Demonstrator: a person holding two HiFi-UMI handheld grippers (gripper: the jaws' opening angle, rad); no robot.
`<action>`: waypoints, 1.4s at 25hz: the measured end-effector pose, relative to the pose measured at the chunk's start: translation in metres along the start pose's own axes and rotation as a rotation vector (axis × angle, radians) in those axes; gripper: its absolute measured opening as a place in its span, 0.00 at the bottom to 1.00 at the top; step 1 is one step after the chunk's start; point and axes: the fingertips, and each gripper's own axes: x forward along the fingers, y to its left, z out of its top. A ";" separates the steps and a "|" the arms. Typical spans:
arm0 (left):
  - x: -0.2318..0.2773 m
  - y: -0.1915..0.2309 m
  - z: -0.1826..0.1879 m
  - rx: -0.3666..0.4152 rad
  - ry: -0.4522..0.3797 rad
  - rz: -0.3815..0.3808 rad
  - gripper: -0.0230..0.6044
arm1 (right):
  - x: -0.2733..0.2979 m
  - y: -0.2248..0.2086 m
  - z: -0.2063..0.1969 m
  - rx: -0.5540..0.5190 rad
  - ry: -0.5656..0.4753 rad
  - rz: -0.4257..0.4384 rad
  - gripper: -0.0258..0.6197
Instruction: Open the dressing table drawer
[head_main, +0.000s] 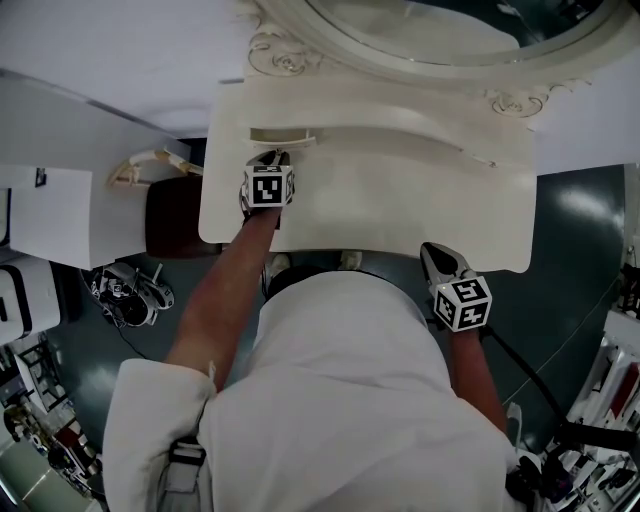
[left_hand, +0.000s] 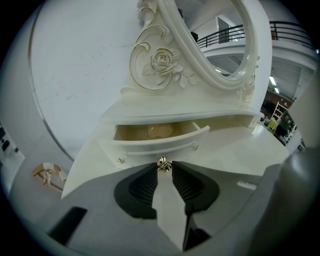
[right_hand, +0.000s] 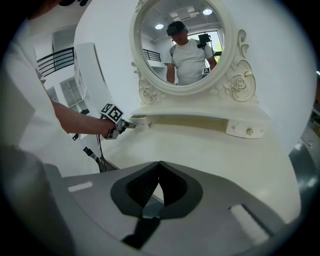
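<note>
Since the drawer (left_hand: 155, 144) under the mirror's left scroll stands partly out of its slot, with a pale interior showing behind its curved front, the pull looks to be under way rather than finished. Its small gold knob (left_hand: 163, 163) sits between the ribbed pads of the left gripper (left_hand: 164, 170), which is clenched on it at the very tips. To do this well, I would draw straight back from the mirror (left_hand: 250, 60), along the line the drawer slides on. A sideways or upward drag could cock the curved front in its opening, or let so small a knob slip off the pad tips. A slow, even pull with the grip unchanged seems safest. The right gripper (right_hand: 160, 165) hovers over the table top (right_hand: 200, 150) in front of the mirror, towards its right side, with its jaws pressed together on nothing. A second drawer (right_hand: 245, 131), closed, lies under the mirror's right scroll.
</note>
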 end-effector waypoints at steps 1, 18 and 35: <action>-0.001 -0.001 -0.002 0.001 0.001 -0.003 0.19 | 0.000 0.001 0.000 -0.001 0.001 -0.001 0.04; -0.022 -0.002 -0.025 0.016 0.016 -0.047 0.19 | 0.013 0.024 0.002 -0.012 0.007 0.017 0.04; -0.025 -0.004 -0.032 0.023 0.017 -0.057 0.20 | 0.021 0.033 0.005 -0.013 0.016 0.023 0.04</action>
